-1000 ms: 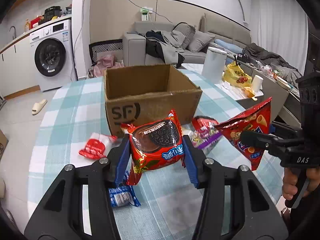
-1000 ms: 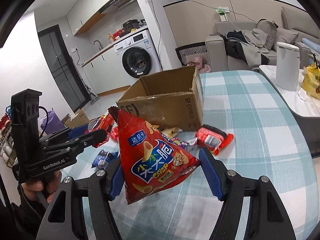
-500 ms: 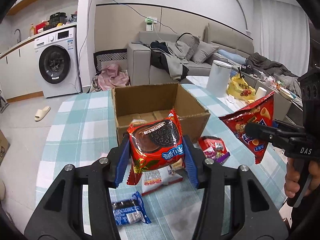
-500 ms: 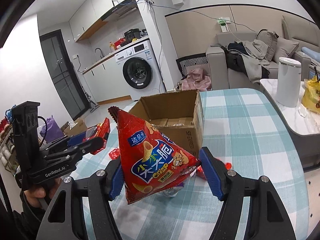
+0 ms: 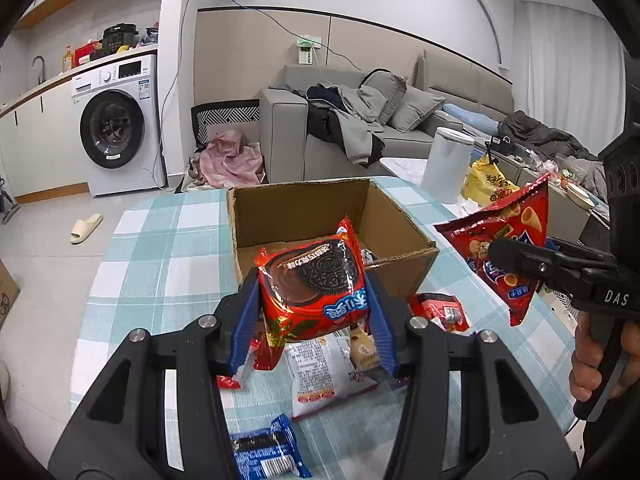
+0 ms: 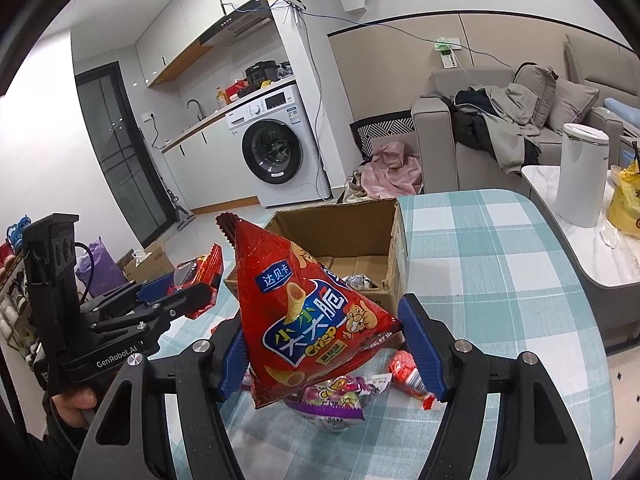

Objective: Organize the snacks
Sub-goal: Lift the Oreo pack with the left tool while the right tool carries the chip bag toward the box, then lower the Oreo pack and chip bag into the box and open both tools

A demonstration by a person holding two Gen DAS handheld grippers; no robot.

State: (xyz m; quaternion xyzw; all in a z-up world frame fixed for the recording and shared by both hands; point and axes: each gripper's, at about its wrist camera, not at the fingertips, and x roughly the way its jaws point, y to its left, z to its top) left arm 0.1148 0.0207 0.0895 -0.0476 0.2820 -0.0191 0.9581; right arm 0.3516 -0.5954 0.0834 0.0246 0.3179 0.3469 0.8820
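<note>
Clutter lies thick on the checked tablecloth [image 5: 160,248] in front of the open cardboard box [image 5: 404,236]: a white snack packet [image 5: 320,372], a blue biscuit wrapper [image 5: 266,450] nearest the camera, a small red packet [image 5: 442,312] by the box's near right corner, and in the right wrist view a purple sweet bag [image 6: 340,398] and a red candy packet [image 6: 406,372] just below the raised load. None of these touch what is held.

The left gripper [image 5: 314,320] has its blue pads pressed on both sides of a red Oreo packet [image 5: 314,284], held above the table just short of the box's near wall. The right gripper [image 6: 324,344] clamps a red triangular crisp bag [image 6: 304,312] by its wide lower end, its tip pointing up, also in the air near the box's front. In the left view that bag hangs to the right of the box, well apart from the Oreo packet.

The box's top is open, its flaps down inside, with a little crumpled wrapper [image 6: 360,282] on its floor; most of the floor is bare. To the right the tablecloth runs clear to the table's curved edge, beyond which stand a white canister [image 6: 580,176] and a yellow bag [image 6: 628,204] on a separate marble top. Left of the box the cloth is bare to the table's edge.
</note>
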